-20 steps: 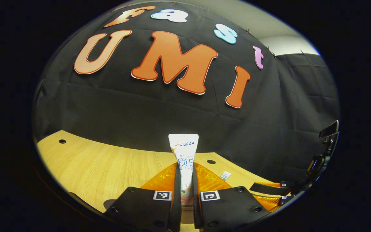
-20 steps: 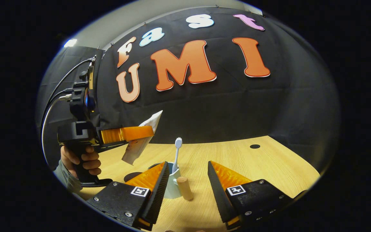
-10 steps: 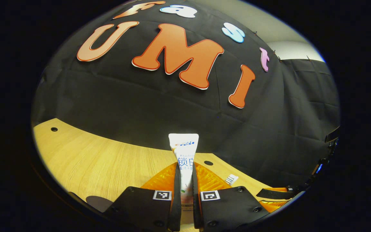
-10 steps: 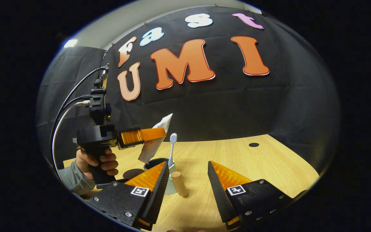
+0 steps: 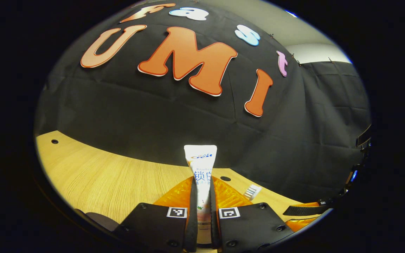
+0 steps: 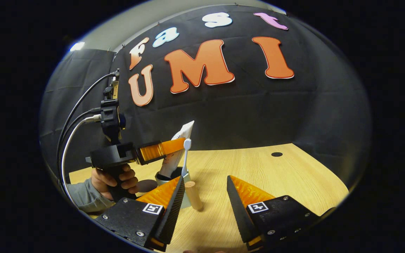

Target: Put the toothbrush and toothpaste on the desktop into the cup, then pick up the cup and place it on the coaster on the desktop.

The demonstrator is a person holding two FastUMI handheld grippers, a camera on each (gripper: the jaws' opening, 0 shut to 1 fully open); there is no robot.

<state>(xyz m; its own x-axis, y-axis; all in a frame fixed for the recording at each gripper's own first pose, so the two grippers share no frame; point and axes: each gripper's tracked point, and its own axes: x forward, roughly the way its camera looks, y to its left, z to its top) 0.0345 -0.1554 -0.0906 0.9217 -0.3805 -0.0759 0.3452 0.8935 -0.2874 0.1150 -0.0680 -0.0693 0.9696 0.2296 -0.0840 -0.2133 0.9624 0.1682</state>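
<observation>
Left gripper view: the left gripper [image 5: 201,211] is clamped on the toothpaste [image 5: 201,175]. Right gripper [image 6: 202,196] fingers stand wide apart, holding nothing, near the cup [image 6: 174,182].

white toothpaste [image 5: 201,175], white toothbrush [image 6: 185,154] — orange fingers [image 6: 248,191]

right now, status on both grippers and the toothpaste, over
Left gripper shut on toothpaste, tube's lower end at the cup mouth. Right gripper open, empty. Toothbrush upright in cup. Wooden handle juts from cup toward right gripper.
</observation>
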